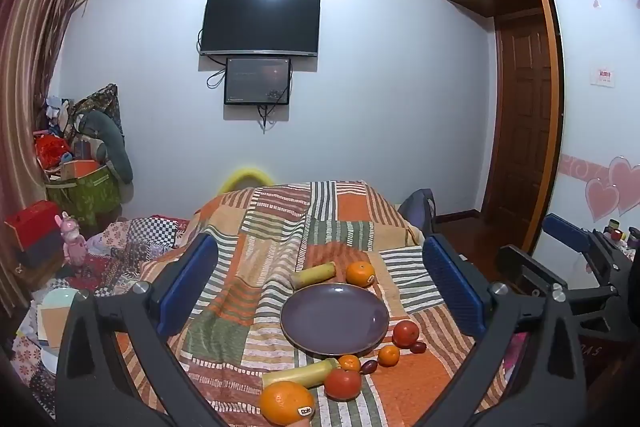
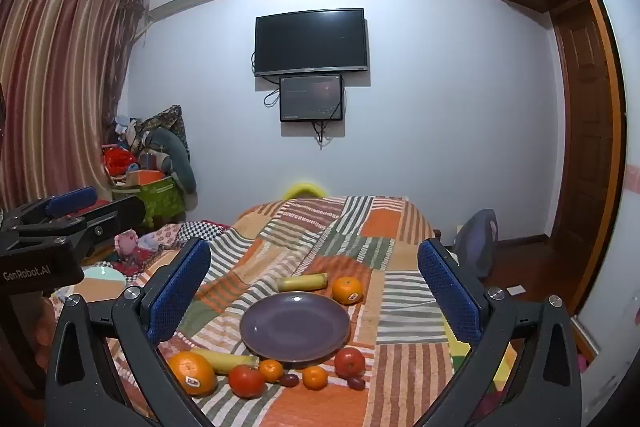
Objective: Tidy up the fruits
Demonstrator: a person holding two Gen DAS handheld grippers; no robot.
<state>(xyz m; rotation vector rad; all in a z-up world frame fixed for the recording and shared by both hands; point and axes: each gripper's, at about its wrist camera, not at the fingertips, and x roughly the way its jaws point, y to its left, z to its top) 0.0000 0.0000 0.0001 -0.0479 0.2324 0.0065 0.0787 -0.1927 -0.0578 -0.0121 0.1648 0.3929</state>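
On the bed [image 2: 400, 223], fruits are scattered around a purple plate [image 2: 295, 327]; both tongs, left [image 1: 320, 291] and right [image 2: 314, 291], are held wide apart, gripping nothing

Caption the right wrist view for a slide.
Open right gripper faces an empty purple plate on a patchwork cloth, ringed by oranges, tomatoes, bananas and grapes.

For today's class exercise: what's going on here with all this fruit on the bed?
A person holds two grippers, both open and empty, above a patchwork blanket. The left gripper and right gripper face an empty purple plate. Oranges, tomatoes, bananas and grapes lie around it; the stickered orange sits nearest. Nothing is sorted yet.
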